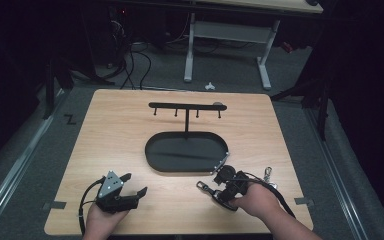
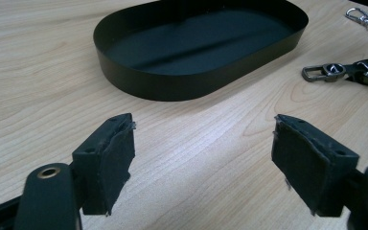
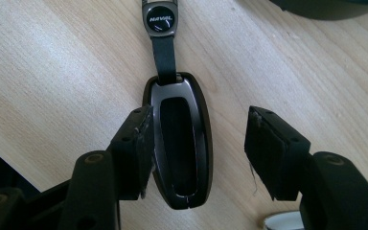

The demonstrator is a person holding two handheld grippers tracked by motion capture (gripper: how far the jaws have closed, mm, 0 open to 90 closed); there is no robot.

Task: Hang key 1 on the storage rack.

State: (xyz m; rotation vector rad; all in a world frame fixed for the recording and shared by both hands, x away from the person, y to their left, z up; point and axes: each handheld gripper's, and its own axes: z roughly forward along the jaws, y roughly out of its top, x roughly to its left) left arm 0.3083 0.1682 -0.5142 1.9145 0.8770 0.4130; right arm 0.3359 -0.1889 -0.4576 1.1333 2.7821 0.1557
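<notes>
A black key fob (image 3: 179, 143) with a metal rim and a short strap lies flat on the wooden table (image 1: 120, 140). My right gripper (image 3: 199, 117) is open around it: the left pad touches the fob's side and the right pad stands apart. In the high view this gripper (image 1: 221, 189) is near the table's front right, just in front of the black oval tray (image 1: 180, 152). My left gripper (image 1: 135, 184) rests open at the front left with nothing between its pads (image 2: 120, 153). The tray (image 2: 172, 86) lies ahead of it, and the fob's strap clasp (image 2: 333, 72) is to the right.
A black T-shaped hook rack (image 1: 186, 106) rises from the tray's far side. A silver carabiner clip (image 1: 268, 175) lies to the right of my right hand. A thin silvery piece (image 1: 221, 163) lies against the tray's near right rim. Bare wood surrounds the tray.
</notes>
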